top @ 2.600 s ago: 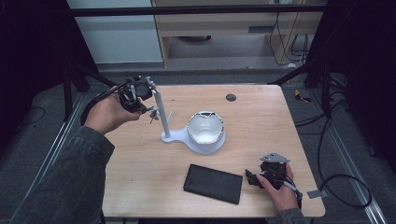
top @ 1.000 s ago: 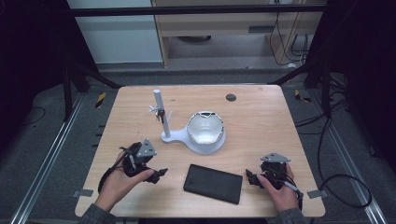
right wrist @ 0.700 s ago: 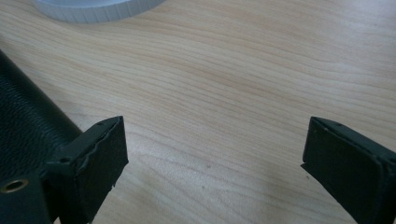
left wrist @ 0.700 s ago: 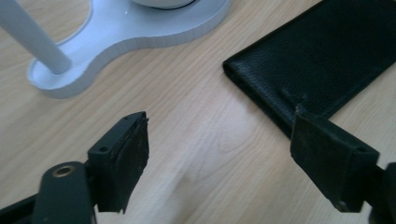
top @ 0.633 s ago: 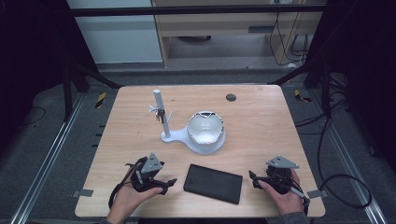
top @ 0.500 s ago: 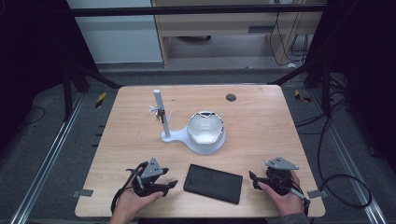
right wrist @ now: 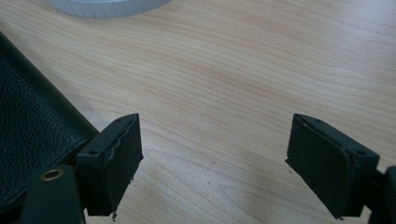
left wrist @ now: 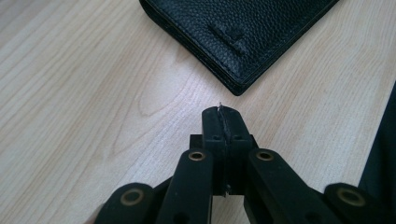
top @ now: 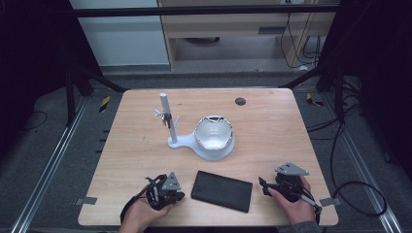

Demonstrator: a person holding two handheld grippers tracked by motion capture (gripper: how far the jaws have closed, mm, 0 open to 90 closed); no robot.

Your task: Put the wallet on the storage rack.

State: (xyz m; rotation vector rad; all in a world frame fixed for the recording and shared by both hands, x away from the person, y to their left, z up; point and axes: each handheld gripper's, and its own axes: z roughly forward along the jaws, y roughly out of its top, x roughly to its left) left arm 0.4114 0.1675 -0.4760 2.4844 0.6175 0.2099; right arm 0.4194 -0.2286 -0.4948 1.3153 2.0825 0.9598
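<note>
The left gripper, jaws pressed together, rests at the wallet's nine o'clock; the right gripper, spread wide, waits at three o'clock. Likely approaching a pickup: next, the left must open.

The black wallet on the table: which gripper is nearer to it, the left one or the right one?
Left. The left gripper, jaws shut, sits just off the black wallet's left edge; the right gripper, jaws open, is slightly farther off its right edge.

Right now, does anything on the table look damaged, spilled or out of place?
Nothing is spilled or broken. The black wallet lies flat but askew to the table edge. The white stand is upright, keys hanging on it, beside its bowl.
</note>
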